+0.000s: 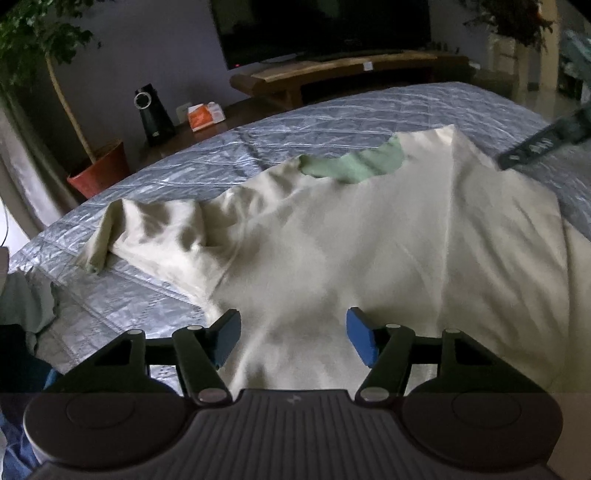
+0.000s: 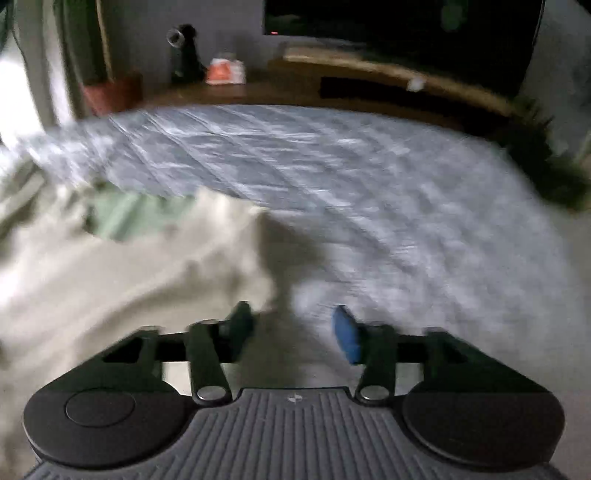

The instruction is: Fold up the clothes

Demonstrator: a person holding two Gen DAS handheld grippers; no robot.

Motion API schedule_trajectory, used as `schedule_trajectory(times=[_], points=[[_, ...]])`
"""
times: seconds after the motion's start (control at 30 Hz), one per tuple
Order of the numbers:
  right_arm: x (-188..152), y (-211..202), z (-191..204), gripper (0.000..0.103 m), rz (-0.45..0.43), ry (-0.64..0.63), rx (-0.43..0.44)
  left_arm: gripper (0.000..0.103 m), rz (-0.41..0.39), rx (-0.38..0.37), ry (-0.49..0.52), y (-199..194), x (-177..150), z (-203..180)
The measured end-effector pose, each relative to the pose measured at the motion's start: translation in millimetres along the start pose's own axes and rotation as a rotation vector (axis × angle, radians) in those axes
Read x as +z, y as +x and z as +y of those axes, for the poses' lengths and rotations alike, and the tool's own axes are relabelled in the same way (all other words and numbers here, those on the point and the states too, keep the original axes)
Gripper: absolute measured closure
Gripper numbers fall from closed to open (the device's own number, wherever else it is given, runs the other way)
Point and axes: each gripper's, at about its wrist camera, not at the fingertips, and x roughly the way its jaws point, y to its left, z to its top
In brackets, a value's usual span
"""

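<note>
A cream T-shirt (image 1: 351, 240) with a green collar (image 1: 354, 162) lies spread on a grey-blue quilted bed (image 1: 332, 114). Its left sleeve (image 1: 155, 232) is crumpled and sticks out to the left. My left gripper (image 1: 293, 339) is open and empty, just above the shirt's lower body. In the blurred right wrist view the shirt (image 2: 110, 266) fills the left side with its green collar (image 2: 129, 218). My right gripper (image 2: 291, 332) is open and empty, over the shirt's right edge and the bed (image 2: 406, 206). It also shows as a dark blurred bar in the left wrist view (image 1: 546, 140).
Beyond the bed stand a wooden TV bench (image 1: 351, 70) with a dark TV (image 1: 321, 29), a black speaker (image 1: 153, 110), an orange box (image 1: 207, 116) and a potted plant in a red pot (image 1: 99, 170). Grey and dark clothes (image 1: 26, 314) lie at the left edge.
</note>
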Motion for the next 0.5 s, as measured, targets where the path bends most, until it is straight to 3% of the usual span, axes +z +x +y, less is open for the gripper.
schedule_trajectory(times=[0.07,0.2,0.23,0.3,0.4,0.43,0.5], points=[[-3.4,-10.0,-2.8,0.047,0.012,-0.026,-0.065,0.043,-0.002,0.012,-0.038,-2.1,0.4,10.9],[-3.9,-56.5,-19.2,0.046,-0.030,0.066,-0.014,0.043,0.000,0.032,-0.085,-6.8,-1.8,28.8],[-1.8,-74.9,-20.2,0.046,-0.074,0.119,0.057,0.043,0.004,0.039,-0.093,-7.2,-2.7,33.2],[-1.4,-124.5,-17.1,0.047,-0.241,0.224,0.258,0.043,0.012,0.049,-0.110,-7.9,-4.9,41.3],[8.5,-182.8,10.2,0.040,-0.454,0.154,0.363,0.042,0.021,0.064,-0.141,-9.3,-6.6,52.9],[17.1,-189.6,21.6,0.035,-0.485,0.134,0.384,0.042,0.022,0.069,-0.153,-10.9,-7.5,57.3],[34.2,-203.3,44.5,0.033,-0.548,0.094,0.425,0.042,0.021,0.080,-0.173,-12.9,-8.5,64.2]])
